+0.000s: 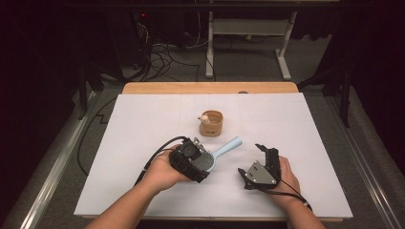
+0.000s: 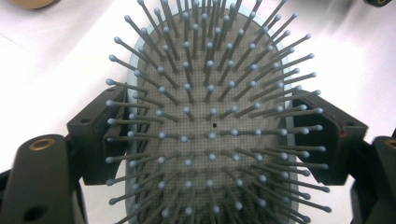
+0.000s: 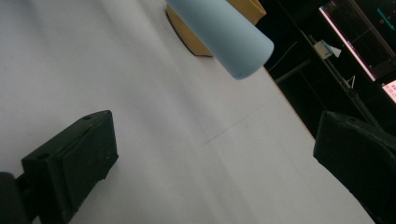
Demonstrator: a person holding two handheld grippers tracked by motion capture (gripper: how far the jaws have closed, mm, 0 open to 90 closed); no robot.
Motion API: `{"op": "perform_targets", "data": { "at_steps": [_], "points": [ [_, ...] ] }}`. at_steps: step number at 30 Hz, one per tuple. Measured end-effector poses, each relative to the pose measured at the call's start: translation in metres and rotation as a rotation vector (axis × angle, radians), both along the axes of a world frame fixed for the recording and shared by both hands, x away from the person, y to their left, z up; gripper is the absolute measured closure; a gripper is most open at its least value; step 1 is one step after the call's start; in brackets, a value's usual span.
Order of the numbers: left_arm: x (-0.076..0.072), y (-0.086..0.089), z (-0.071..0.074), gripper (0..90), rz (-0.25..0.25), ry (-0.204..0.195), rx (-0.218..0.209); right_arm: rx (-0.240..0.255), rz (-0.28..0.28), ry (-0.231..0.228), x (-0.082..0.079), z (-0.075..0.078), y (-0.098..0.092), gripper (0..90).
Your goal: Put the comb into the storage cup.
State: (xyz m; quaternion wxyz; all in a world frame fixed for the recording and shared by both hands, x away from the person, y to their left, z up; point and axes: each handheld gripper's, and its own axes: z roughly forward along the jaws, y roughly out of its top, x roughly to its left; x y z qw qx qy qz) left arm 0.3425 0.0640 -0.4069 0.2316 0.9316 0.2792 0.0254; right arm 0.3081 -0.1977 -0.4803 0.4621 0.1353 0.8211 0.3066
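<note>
A light blue hairbrush (image 1: pixel 224 149) lies slanted over the white table, handle pointing up and to the right. My left gripper (image 1: pixel 203 162) is shut on its oval head, one jaw on each side of the rim, and the bristles (image 2: pixel 210 121) face the left gripper view's camera. My right gripper (image 1: pixel 267 149) is to the right of the brush, open, with nothing between its jaws. In the right gripper view the round end of the handle (image 3: pixel 224 37) reaches in from the top, ahead of and above the open gripper (image 3: pixel 215 140).
A small wooden cup (image 1: pixel 211 123) with a little pale figure on its rim stands just behind the brush; its tan wall (image 3: pixel 187 32) sits behind the handle. A white sheet (image 1: pixel 143 124) covers the table. Beyond the far edge are cables and a desk frame.
</note>
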Motion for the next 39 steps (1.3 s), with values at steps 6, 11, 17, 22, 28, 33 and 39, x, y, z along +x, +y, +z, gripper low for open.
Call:
{"op": "perform_targets", "data": {
  "at_steps": [6, 11, 17, 22, 28, 33, 39],
  "points": [
    [0.002, -0.002, -0.002, 20.5, -0.01, 0.005, 0.006, -0.054, 0.031, -0.034, -0.002, 0.0, 0.008, 0.5],
    [0.001, -0.005, -0.002, 20.6, -0.017, 0.002, 0.013, -0.092, 0.056, -0.065, -0.005, 0.0, 0.015, 0.7],
    [0.0, -0.007, -0.002, 20.5, -0.02, 0.01, 0.012, -0.156, 0.094, -0.117, -0.009, 0.0, 0.022, 1.4],
    [0.0, -0.008, -0.002, 20.6, -0.027, 0.01, 0.017, -0.189, 0.105, -0.135, -0.011, -0.001, 0.028, 2.2],
    [0.0, -0.008, -0.002, 20.6, -0.031, 0.013, 0.021, -0.234, 0.129, -0.161, -0.013, -0.001, 0.033, 4.6],
    [0.0, -0.009, -0.003, 20.5, -0.028, 0.015, 0.019, -0.257, 0.14, -0.177, -0.014, -0.002, 0.037, 6.6],
    [-0.001, -0.013, -0.004, 20.6, -0.037, 0.014, 0.03, -0.294, 0.153, -0.203, -0.017, -0.002, 0.041, 10.2]
  ]
}}
